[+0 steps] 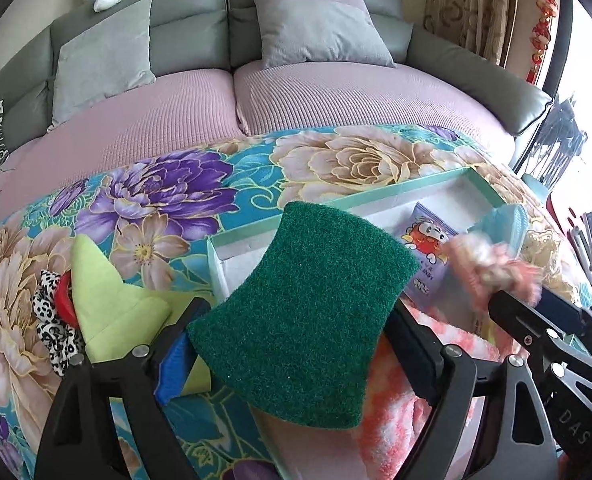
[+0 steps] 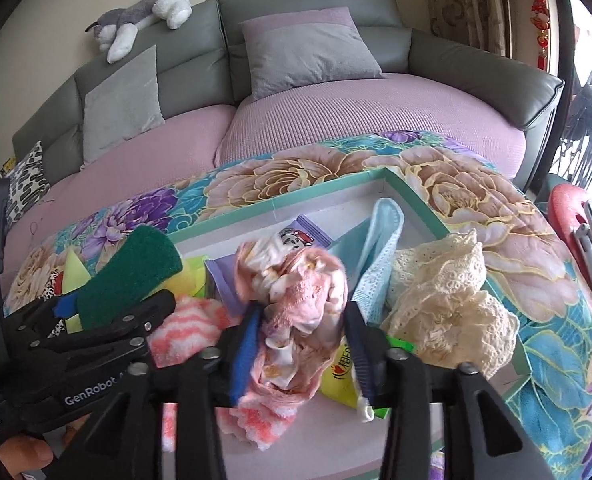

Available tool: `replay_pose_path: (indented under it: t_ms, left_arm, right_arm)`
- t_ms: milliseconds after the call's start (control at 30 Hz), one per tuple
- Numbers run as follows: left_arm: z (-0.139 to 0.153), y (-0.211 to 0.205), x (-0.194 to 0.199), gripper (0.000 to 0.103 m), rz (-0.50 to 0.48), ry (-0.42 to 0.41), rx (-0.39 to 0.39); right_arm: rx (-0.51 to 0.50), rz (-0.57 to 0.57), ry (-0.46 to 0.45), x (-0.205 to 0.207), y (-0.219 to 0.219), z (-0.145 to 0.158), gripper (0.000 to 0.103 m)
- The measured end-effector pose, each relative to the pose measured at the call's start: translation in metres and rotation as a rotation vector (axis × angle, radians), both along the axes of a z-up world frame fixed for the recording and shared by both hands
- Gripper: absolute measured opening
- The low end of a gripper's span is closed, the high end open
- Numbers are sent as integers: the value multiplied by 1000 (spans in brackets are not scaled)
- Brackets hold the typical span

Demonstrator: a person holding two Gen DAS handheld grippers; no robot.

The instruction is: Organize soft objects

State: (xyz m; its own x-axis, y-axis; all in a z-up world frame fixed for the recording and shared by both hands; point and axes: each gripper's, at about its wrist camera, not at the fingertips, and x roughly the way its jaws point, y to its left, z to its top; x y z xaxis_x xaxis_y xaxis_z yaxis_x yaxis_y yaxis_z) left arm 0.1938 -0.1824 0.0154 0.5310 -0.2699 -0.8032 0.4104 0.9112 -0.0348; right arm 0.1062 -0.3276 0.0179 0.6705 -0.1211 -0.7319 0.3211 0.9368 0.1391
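A green scouring pad lies flat between the wide-spread fingers of my left gripper. Both fingers meet its side edges, and it hangs over the left end of a teal-rimmed white box. In the right wrist view my right gripper stands open over the box. A crumpled pink cloth, blurred at its top, sits loose between the fingers, against the left blue pad and apart from the right one. A blue face mask, a purple cartoon packet and a pink-white fluffy towel lie in the box.
A cream lace cloth drapes over the box's right rim. A yellow-green cloth and a leopard-print scrunchie lie left of the box on the floral blanket. Behind is a sofa with grey cushions and a plush dog.
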Motion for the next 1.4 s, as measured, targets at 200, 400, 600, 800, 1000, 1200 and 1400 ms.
replay_pose_path:
  t_ms: [200, 400, 600, 800, 1000, 1200, 1400]
  left_arm:
    - [10, 8, -4, 96, 11, -3, -11]
    - [24, 21, -11, 96, 65, -42, 12]
    - [37, 61, -13, 99, 213, -97, 17]
    - [42, 101, -17, 102, 333, -122, 11]
    - [45, 140, -24, 102, 429, -134, 22]
    - [50, 187, -29, 102, 538, -157, 30]
    - [49, 241, -34, 102, 672, -153, -6]
  right_arm:
    - [-28, -12, -1, -5, -1, 8, 83]
    - [-52, -25, 5, -8, -3, 9, 103]
    - [-55, -36, 0, -10, -3, 10, 103]
    - [-69, -28, 20, -9, 1, 9, 103]
    - [-66, 2, 11, -6, 16, 12, 103]
    - [-23, 133, -43, 5, 62, 25, 103]
    - [-4, 247, -56, 16, 110, 25, 103]
